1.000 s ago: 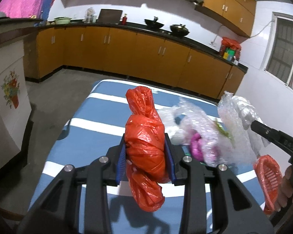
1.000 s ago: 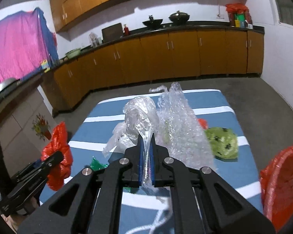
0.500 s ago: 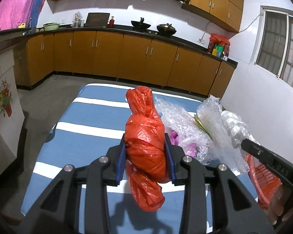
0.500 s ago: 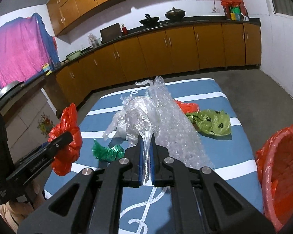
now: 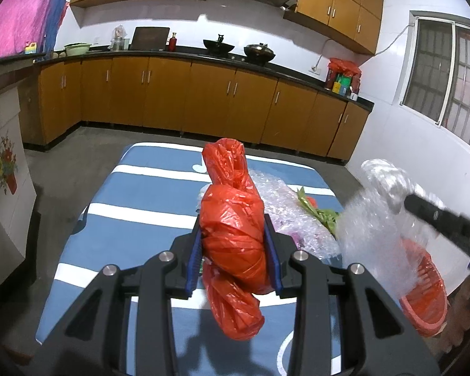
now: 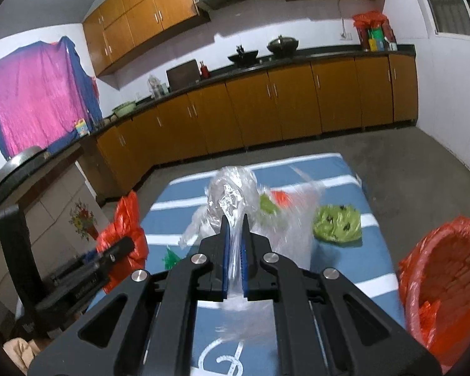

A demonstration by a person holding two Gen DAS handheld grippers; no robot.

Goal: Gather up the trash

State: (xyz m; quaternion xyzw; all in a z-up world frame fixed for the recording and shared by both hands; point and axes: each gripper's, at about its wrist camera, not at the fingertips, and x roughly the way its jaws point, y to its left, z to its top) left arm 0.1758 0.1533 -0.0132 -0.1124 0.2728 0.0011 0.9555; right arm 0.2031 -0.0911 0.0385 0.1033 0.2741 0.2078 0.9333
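Note:
My left gripper (image 5: 233, 250) is shut on a crumpled red plastic bag (image 5: 233, 235) and holds it above the blue striped table (image 5: 134, 213). My right gripper (image 6: 234, 250) is shut on a clear plastic bag (image 6: 232, 194) with bubble wrap (image 6: 293, 232) hanging beside it, lifted off the table. The red bin-lined basket (image 6: 445, 279) stands at the table's right edge; it also shows in the left wrist view (image 5: 423, 282). A green bag (image 6: 336, 227), a small green scrap (image 6: 171, 258) and a red piece (image 6: 280, 197) lie on the table.
More bubble wrap (image 5: 282, 206) and green trash (image 5: 319, 211) lie on the table's right half. Brown kitchen cabinets (image 5: 203, 94) line the far wall. A white cabinet with a flower print (image 5: 3, 169) stands left of the table.
My right gripper has lifted the clear bag and bubble wrap higher off the table and toward the basket. My left gripper keeps the red bag, held a little higher.

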